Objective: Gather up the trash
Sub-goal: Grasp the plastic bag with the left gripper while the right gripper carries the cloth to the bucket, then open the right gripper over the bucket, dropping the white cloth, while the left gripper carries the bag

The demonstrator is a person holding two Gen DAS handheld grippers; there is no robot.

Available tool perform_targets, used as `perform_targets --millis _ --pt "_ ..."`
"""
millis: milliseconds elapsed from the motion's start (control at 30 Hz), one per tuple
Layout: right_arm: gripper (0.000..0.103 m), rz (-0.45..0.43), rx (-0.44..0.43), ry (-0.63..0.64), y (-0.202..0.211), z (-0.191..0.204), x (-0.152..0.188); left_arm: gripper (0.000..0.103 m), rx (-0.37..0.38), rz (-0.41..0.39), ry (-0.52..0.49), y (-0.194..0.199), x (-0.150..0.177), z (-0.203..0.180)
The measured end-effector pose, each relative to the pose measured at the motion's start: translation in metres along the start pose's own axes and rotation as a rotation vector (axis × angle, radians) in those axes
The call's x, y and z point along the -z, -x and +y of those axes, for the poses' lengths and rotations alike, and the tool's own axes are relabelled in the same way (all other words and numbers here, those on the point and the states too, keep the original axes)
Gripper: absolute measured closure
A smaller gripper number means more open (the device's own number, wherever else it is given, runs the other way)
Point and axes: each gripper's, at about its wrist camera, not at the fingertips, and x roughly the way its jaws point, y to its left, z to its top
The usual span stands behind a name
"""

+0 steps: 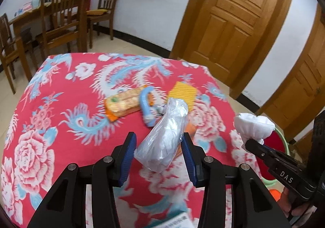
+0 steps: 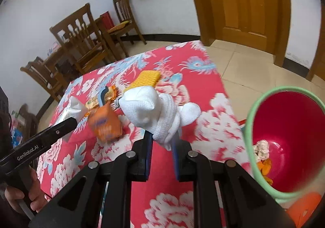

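A table under a red floral cloth [image 1: 50, 106] stands in a tiled room with wooden chairs and doors. The left gripper [image 1: 159, 152] has its jaws closed on a clear plastic bag of white waste [image 1: 164, 136], lifted above the cloth. The right gripper [image 2: 162, 142] pinches a bunched white glove [image 2: 150, 106] between narrow jaws, also raised. The red bucket with a green rim [image 2: 249, 122] sits just off the cloth's right edge, some scraps already inside. The step in hand looks like carrying; next, each load must swing over the bucket and be released. A biscuit packet [image 1: 124, 104], yellow pad [image 1: 182, 93] and orange wrapper [image 2: 105, 124] remain on the cloth.
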Motion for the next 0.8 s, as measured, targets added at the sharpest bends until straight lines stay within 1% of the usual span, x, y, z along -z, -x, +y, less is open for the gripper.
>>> perform_targets --millis 267,500,600,633,667,800 --pt "0.083 -0.033 0.037 -0.071 0.03 -0.033 0.013 0.056 0.055 -0.007 -0.051 0.008 0.002 -0.036" --pt "0.083 -0.054 0.085 -0.139 0.049 -0.065 0.02 0.057 0.103 0.008 -0.092 0.002 0.004 -0.07" --pt "0.083 -0.058 0.107 -0.166 0.053 -0.079 0.023 0.058 0.12 0.016 -0.109 -0.002 0.006 -0.085" --pt "0.083 -0.06 0.115 -0.177 0.055 -0.085 0.024 0.061 0.123 0.019 -0.113 -0.003 0.006 -0.089" --pt "0.083 -0.061 0.12 -0.185 0.056 -0.089 0.025 0.062 0.131 0.024 -0.12 -0.005 0.007 -0.094" --pt "0.083 -0.06 0.141 -0.224 0.06 -0.109 0.032 0.062 0.135 0.035 -0.156 -0.012 0.012 -0.111"
